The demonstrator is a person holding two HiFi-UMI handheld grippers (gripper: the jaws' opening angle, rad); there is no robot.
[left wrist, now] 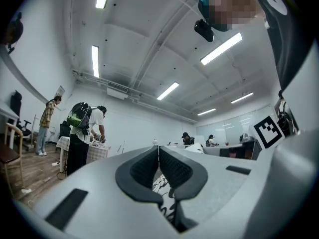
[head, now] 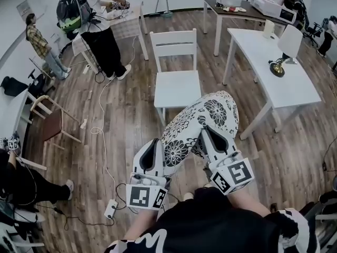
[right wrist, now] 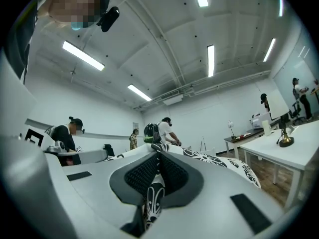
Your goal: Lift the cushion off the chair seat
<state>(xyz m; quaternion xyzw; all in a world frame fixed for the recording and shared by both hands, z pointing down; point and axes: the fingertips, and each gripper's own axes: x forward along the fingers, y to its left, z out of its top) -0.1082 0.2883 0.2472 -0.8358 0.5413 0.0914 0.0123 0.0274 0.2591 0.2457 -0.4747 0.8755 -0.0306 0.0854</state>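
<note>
In the head view, the soft black-and-white flowered fabric cushion [head: 202, 123] hangs in the air on my side of the white wooden chair [head: 176, 86], clear of its bare seat. Its long axis slants from my left claw [head: 155, 145] toward the chair, and my right claw [head: 211, 135] grips the near edge.

In the left gripper view, the ribbed dark pads [left wrist: 144, 168] are closed on a fold of cloth.

In the right gripper view, the pads also pinch the puffy, limp cloth.
</note>
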